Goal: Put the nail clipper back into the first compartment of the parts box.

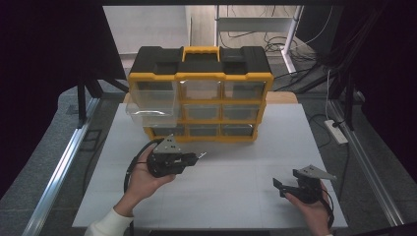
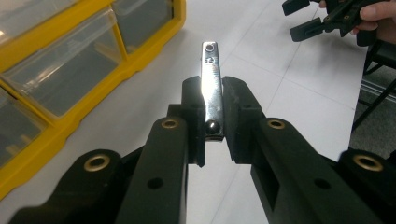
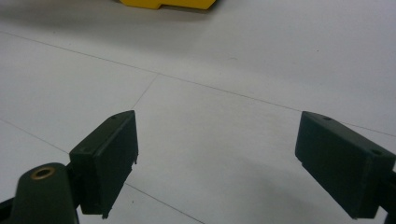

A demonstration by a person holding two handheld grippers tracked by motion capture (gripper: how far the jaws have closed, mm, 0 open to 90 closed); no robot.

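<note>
A yellow and black drawer cabinet (image 1: pixel 201 93) stands at the back of the white table (image 1: pixel 236 172); its top left clear drawer (image 1: pixel 150 101) is pulled out. My left gripper (image 1: pixel 196 158) hovers in front of the cabinet, shut on a flat shiny metal strip (image 2: pixel 211 86) that sticks out past its tips, held above the table. The strip has a hole at its far end and a dark stud near the jaws. My right gripper (image 1: pixel 279 188) rests low at the front right, open, with bare table between its pads (image 3: pixel 109 154).
The cabinet's clear drawers (image 2: pixel 60 79) lie to the left in the left gripper view, and its yellow base (image 3: pixel 163 3) shows at the top of the right gripper view. Metal frame rails (image 1: pixel 59 172) run along both table sides. Cables and a power strip (image 1: pixel 337 132) lie on the floor at right.
</note>
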